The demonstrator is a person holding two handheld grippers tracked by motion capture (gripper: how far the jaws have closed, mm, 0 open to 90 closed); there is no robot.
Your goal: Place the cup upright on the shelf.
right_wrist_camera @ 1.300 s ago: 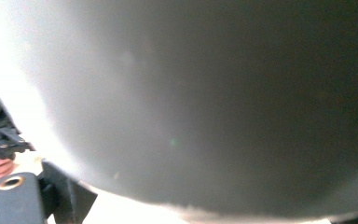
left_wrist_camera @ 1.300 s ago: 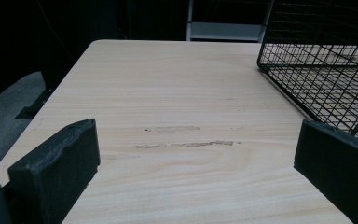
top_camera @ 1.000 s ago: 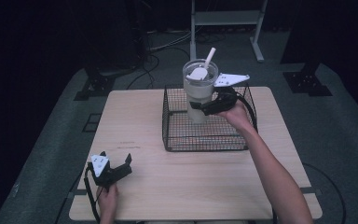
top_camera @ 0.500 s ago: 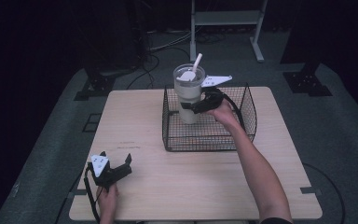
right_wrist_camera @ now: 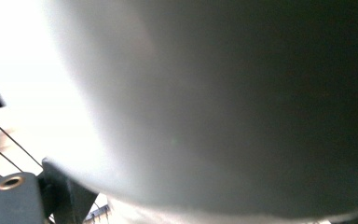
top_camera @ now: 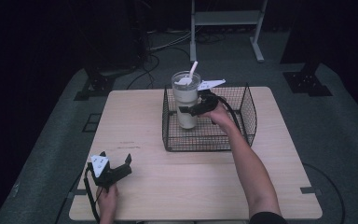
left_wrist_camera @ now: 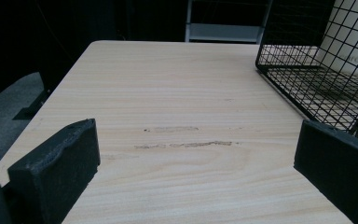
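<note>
- High view: a white tumbler (top_camera: 186, 100) with a clear lid and a straw (top_camera: 193, 70) stands upright inside a black wire basket (top_camera: 249, 119) on the far half of a light wooden table (top_camera: 191, 182).
- The right gripper (top_camera: 191, 111) reaches into the basket from the person's side, its jaws clamped around the tumbler's lower body; the right hand (top_camera: 220, 115) holds it from behind.
- The left gripper (top_camera: 121, 164) rests on the table near the front left corner, well apart from the basket, jaws spread with nothing between them; the left hand (top_camera: 107, 200) grips its handle.
- Left gripper view: two black jaws stand wide apart over bare wood with faint scuff marks (left_wrist_camera: 186, 137); the basket (left_wrist_camera: 307, 79) sits at upper right, the pale tumbler (left_wrist_camera: 354, 42) showing through the mesh.
- Right gripper view: the tumbler's smooth pale wall (right_wrist_camera: 205, 107) sits pressed close to the lens; basket wires (right_wrist_camera: 9, 144) show at lower left.
</note>
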